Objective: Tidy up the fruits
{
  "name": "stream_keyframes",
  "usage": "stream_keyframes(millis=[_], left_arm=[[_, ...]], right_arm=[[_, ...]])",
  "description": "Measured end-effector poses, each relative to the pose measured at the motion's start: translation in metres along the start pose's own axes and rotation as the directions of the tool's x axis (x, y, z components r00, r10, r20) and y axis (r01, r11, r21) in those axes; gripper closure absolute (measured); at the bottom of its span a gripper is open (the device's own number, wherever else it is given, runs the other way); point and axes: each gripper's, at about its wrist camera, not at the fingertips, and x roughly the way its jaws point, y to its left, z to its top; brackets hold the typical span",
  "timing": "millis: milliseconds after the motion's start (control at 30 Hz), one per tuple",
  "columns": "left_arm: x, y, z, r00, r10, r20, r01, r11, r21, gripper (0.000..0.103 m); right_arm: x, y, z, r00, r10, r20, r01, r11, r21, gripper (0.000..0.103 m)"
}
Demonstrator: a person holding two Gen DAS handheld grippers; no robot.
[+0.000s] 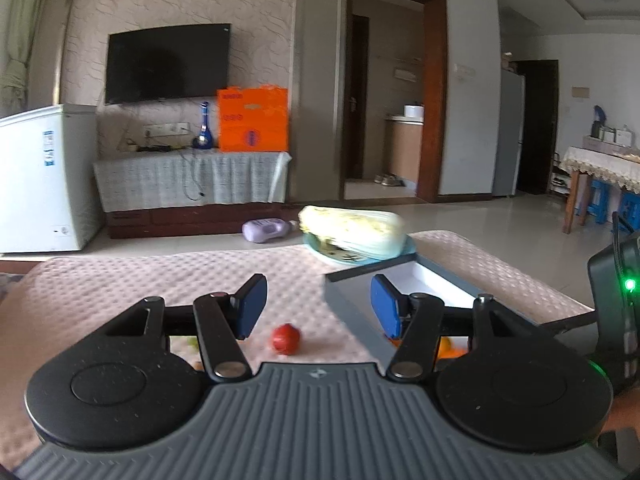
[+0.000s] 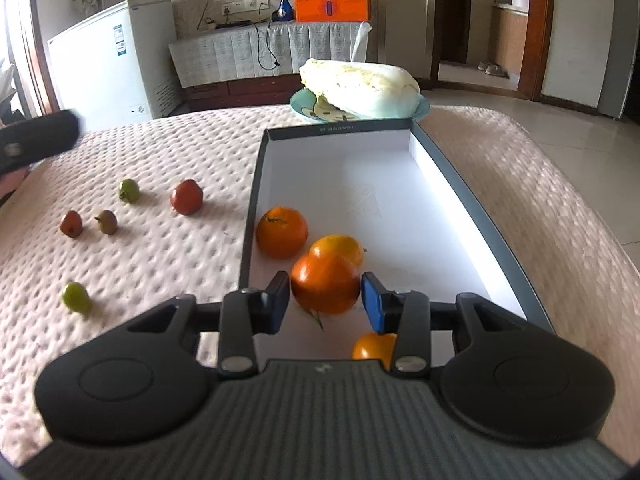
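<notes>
My right gripper (image 2: pixel 325 304) is over the near end of a grey-rimmed white box (image 2: pixel 472 208) and is shut on an orange (image 2: pixel 325 286), held between its blue pads. Three more oranges lie in the box: one at the left wall (image 2: pixel 281 232), one behind the held one (image 2: pixel 340 246), one under the gripper (image 2: pixel 374 346). Several small red and green fruits lie on the pink cloth left of the box, among them a red one (image 2: pixel 186 197) and a green one (image 2: pixel 75 297). My left gripper (image 1: pixel 318 307) is open and empty above a red fruit (image 1: pixel 285 338).
A cabbage (image 2: pixel 360 88) lies on a teal plate (image 2: pixel 298 105) just beyond the box's far end. The table is covered with a pink quilted cloth (image 2: pixel 160 256); its right edge drops to the floor. A white freezer (image 2: pixel 108 56) and a TV cabinet stand behind.
</notes>
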Motion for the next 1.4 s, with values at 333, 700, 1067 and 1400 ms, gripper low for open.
stream_keyframes(millis=[333,700,1067,1400], left_arm=[[-0.081,0.047,-0.003,0.994,0.091,-0.054,-0.091,0.996,-0.006,0.04],[-0.153,0.065,-0.045,0.978,0.16,-0.134,-0.175,0.978,-0.111,0.04],[-0.127,0.071,-0.056,0.943,0.267,-0.198,-0.291,0.951,-0.104,0.04],[-0.1,0.048,-0.061,0.943,0.251,-0.219,-0.265,0.964,-0.037,0.04]], right_arm=[[-0.017,0.008,0.004,0.994,0.012,0.112,-0.014,1.0,0.015,0.041],[-0.042,0.029,0.002,0.976,0.124,0.181,-0.116,0.992,-0.052,0.041],[-0.058,0.01,0.001,0.967,0.148,0.206,-0.153,0.988,0.01,0.041],[-0.074,0.026,-0.005,0.945,0.248,0.214,-0.232,0.968,-0.097,0.041]])
